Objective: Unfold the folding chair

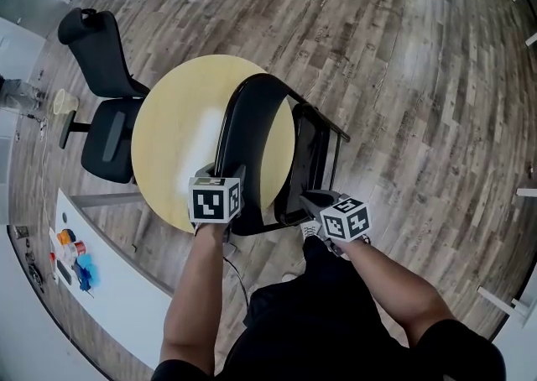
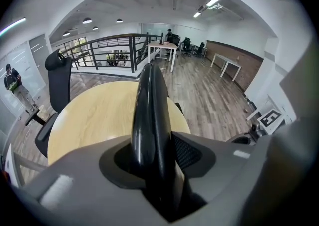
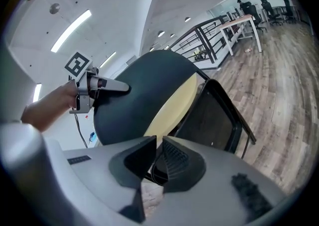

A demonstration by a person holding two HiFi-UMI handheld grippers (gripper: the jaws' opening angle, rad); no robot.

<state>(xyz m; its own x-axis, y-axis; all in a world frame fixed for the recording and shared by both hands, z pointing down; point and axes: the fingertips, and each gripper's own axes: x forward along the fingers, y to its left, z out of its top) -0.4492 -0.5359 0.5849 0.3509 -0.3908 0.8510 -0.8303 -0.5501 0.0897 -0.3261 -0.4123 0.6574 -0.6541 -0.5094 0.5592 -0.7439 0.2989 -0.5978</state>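
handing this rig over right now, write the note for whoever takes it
Left gripper: clamped on the top edge of the backrest.
Right gripper: jaws almost together, low beside the seat; nothing clearly held.
Folding chair stands against the round table, with the seat still tipped up close to the backrest.
Done: chair steadied by its backrest.
Left: swing the seat down until the chair is fully open, then let go.

Likely office: swivel chair (image 1: 113,140), desks (image 2: 162,45)
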